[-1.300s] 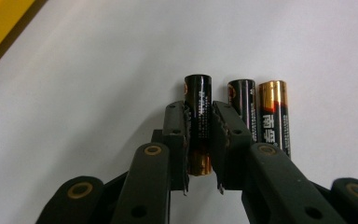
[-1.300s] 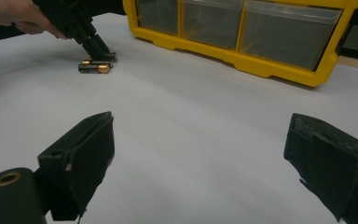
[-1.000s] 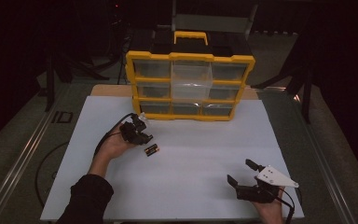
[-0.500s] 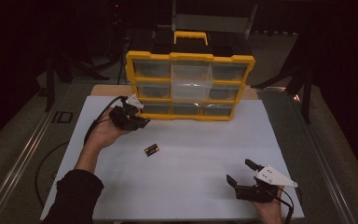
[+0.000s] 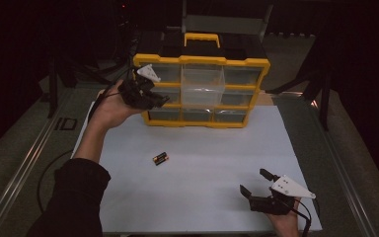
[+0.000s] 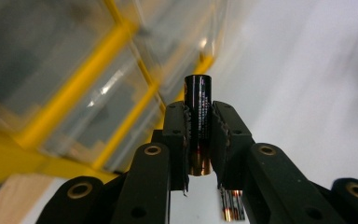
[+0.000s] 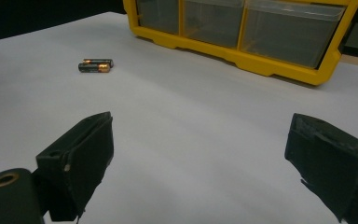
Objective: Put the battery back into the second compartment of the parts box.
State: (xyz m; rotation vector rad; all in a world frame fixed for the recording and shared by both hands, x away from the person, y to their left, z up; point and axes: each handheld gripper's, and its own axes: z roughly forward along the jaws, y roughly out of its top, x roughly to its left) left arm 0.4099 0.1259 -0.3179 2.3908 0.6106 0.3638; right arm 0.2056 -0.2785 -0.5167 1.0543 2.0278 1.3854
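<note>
The left gripper fingers clench a battery upright between them, near the yellow drawer organizer; the right gripper fingers stand released.

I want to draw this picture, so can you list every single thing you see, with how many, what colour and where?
Drawer cabinet: one, yellow frame with clear drawers and a black top, at the far edge of the sheet.
Sheet: one, white, covering the table.
Loose batteries: two, black and copper, side by side on the sheet in front of the cabinet.
Held battery: one, black, clamped in the left tool.
Left tool: one, black, raised near the cabinet's left drawers.
Right tool: one, black, jaws wide apart, low at the sheet's near right.
</note>
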